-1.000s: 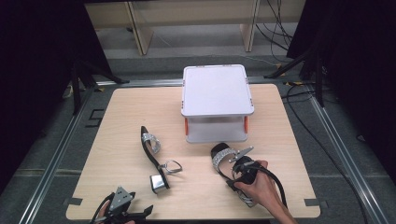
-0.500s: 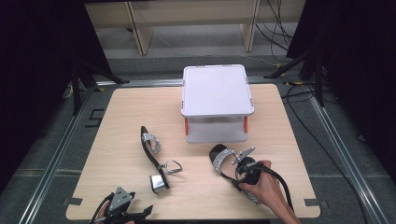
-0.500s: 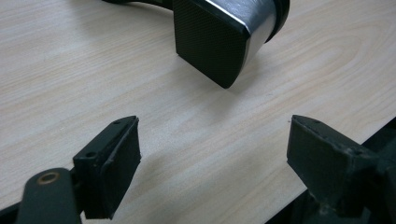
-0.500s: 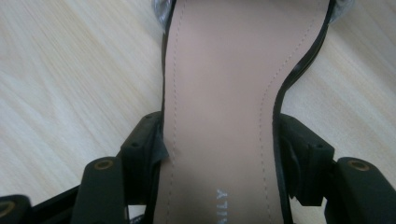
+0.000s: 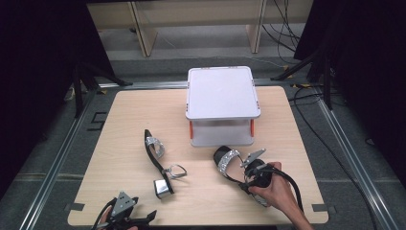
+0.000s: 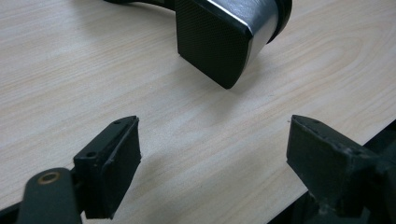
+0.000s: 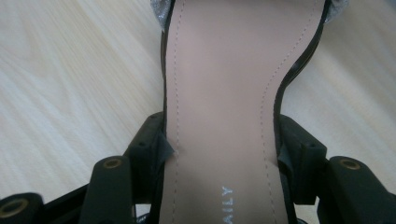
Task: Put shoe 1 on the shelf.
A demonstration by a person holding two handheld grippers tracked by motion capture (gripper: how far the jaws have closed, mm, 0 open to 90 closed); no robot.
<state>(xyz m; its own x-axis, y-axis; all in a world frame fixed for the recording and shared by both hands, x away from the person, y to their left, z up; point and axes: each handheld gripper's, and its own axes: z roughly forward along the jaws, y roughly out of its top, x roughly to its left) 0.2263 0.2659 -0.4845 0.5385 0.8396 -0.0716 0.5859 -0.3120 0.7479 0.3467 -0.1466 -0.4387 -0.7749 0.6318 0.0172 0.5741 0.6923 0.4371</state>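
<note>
Dark curtains and a grey floor with trailing cables surround a pale wooden table (image 5: 129, 120) with rounded corners. Toward its far middle stands a white lidded box (image 5: 222, 103) with orange clasps. Near the box, on the right, lies a black sandal (image 5: 234, 167) with a glittery strap, its toe pointing toward the box. The right gripper (image 5: 258, 177), held in the person's hand (image 5: 275, 194) near the table's right front, is clamped on this sandal: in the right gripper view both jaws press against the edges of the pinkish insole (image 7: 224, 107), one on each side. Left of centre lies the second sandal (image 5: 160, 165) on its side, toe far, silver block heel (image 6: 224, 37) near. The left gripper (image 5: 127, 215) sits at the near edge, left of centre, jaws wide apart and holding nothing, just short of that heel.
</note>
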